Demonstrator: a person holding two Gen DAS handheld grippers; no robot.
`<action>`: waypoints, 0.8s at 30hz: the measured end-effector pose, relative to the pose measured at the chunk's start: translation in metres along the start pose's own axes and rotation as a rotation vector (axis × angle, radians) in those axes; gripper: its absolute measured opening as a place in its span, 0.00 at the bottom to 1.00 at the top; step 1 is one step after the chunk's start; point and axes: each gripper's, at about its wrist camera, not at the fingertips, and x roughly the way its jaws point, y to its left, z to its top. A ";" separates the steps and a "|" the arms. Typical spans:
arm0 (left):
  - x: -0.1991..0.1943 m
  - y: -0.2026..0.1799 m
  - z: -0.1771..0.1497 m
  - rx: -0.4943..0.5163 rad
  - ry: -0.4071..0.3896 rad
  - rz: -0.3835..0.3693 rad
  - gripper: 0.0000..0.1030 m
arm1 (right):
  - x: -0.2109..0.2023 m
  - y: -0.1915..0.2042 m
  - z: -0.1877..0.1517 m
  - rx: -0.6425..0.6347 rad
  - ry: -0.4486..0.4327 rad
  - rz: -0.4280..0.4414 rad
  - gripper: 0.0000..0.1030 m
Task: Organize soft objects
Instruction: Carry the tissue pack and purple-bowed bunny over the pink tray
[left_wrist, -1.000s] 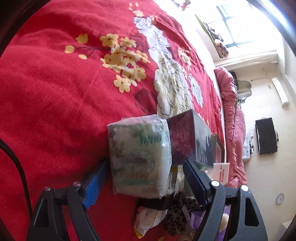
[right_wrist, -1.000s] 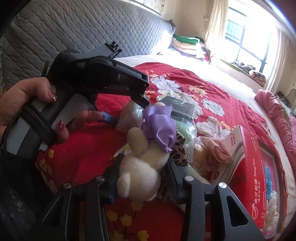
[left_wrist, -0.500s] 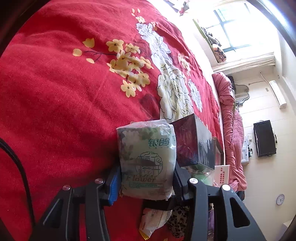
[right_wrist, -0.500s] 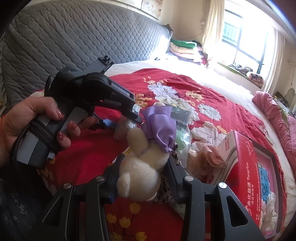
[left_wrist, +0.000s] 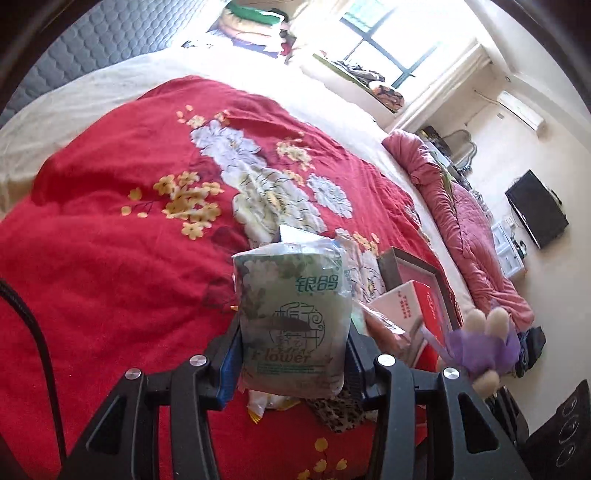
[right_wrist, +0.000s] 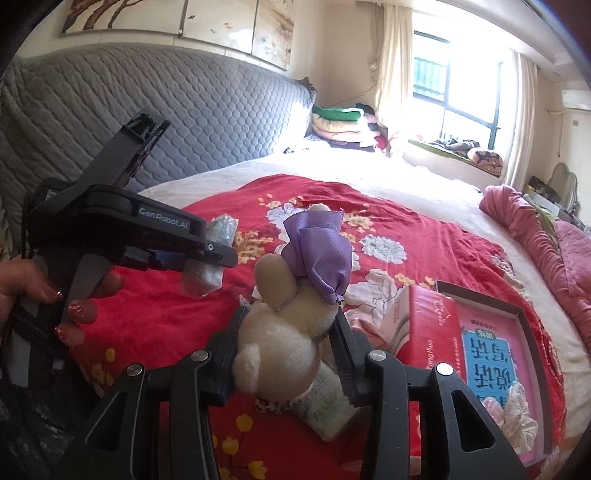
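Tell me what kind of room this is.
Most likely a home bedroom: a wide bed with a red floral quilt, a grey quilted headboard, and folded bedding stacked by the window.

Bedspread (left_wrist: 110, 258): red, patterned with white and yellow flowers.
Tissue pack (left_wrist: 293, 317), between the left tongs (left_wrist: 291, 363): pale green, printed with white blossoms and green lettering.
Plush toy (right_wrist: 284, 339), between the right tongs (right_wrist: 286, 352): cream, dressed in a purple cloth.
Tongs: black, with blue pads.
Box (right_wrist: 436, 332), right of the right tongs: red, with a blue label.
Headboard (right_wrist: 147, 122): grey, quilted in diamonds.
Fingernails (right_wrist: 75, 308): seen as dark red.
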 end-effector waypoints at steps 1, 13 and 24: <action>-0.003 -0.008 -0.001 0.020 -0.001 -0.005 0.46 | -0.005 -0.005 0.001 0.009 -0.008 -0.009 0.43; -0.017 -0.104 -0.021 0.228 -0.007 -0.019 0.46 | -0.059 -0.078 -0.002 0.166 -0.094 -0.163 0.43; -0.008 -0.177 -0.039 0.398 -0.005 0.042 0.46 | -0.084 -0.125 -0.018 0.263 -0.127 -0.230 0.43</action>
